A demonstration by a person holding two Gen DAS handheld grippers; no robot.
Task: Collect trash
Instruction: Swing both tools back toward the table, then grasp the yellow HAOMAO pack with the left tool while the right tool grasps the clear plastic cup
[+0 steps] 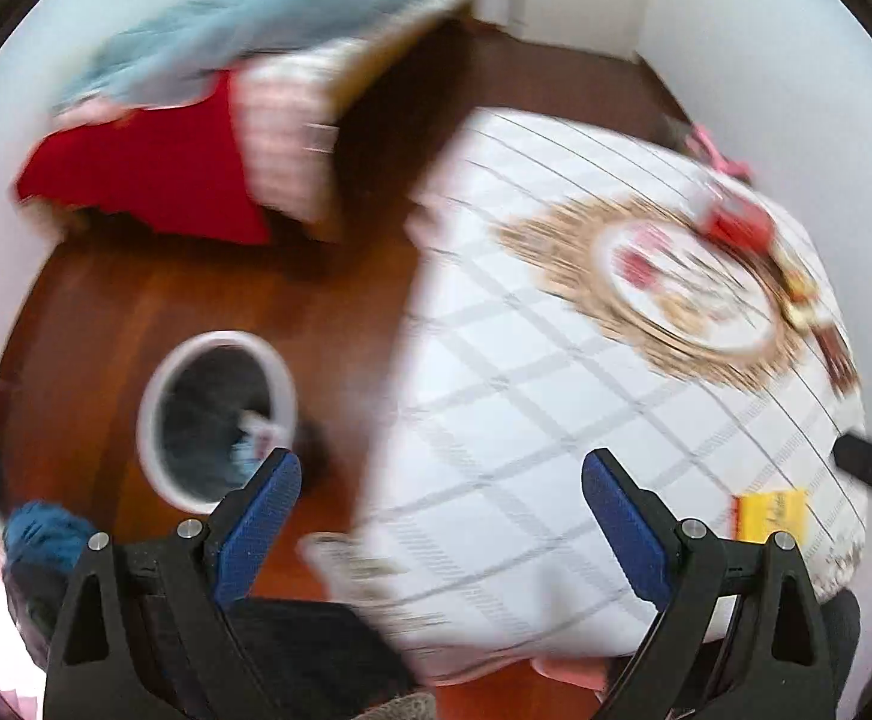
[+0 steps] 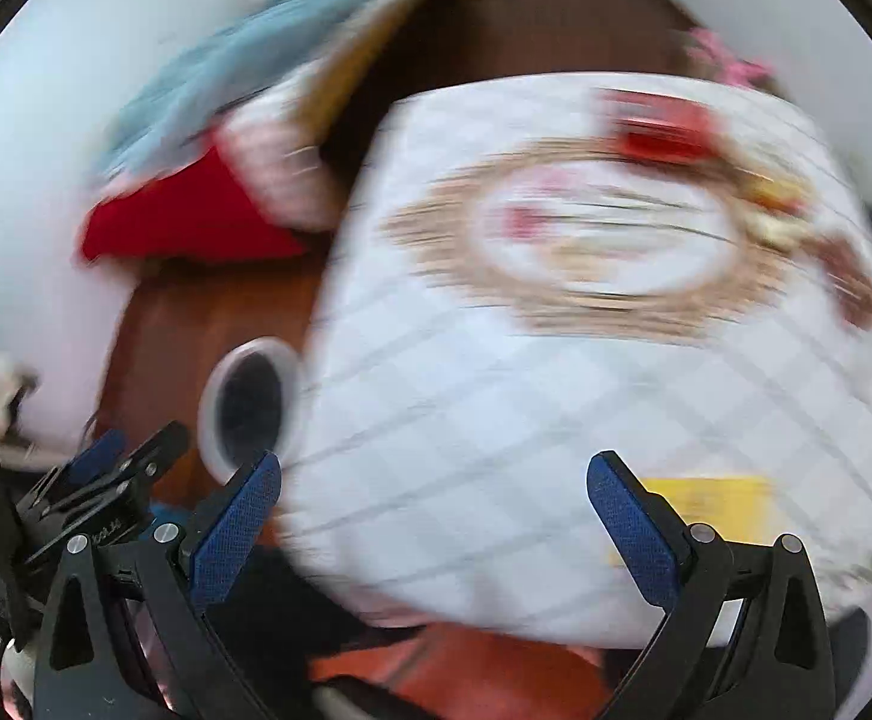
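Note:
Both views are motion-blurred. A white round bin with a dark liner stands on the wooden floor left of a table with a white checked cloth; it also shows in the right wrist view. A yellow packet lies near the table's front edge, also in the right wrist view. Red wrappers lie at the far side, also in the right wrist view. My left gripper is open and empty above the table's left edge. My right gripper is open and empty over the cloth.
A woven placemat lies on the table. A bed with blue, red and striped bedding stands at the back left. The left gripper shows at the lower left of the right wrist view. White walls surround the floor.

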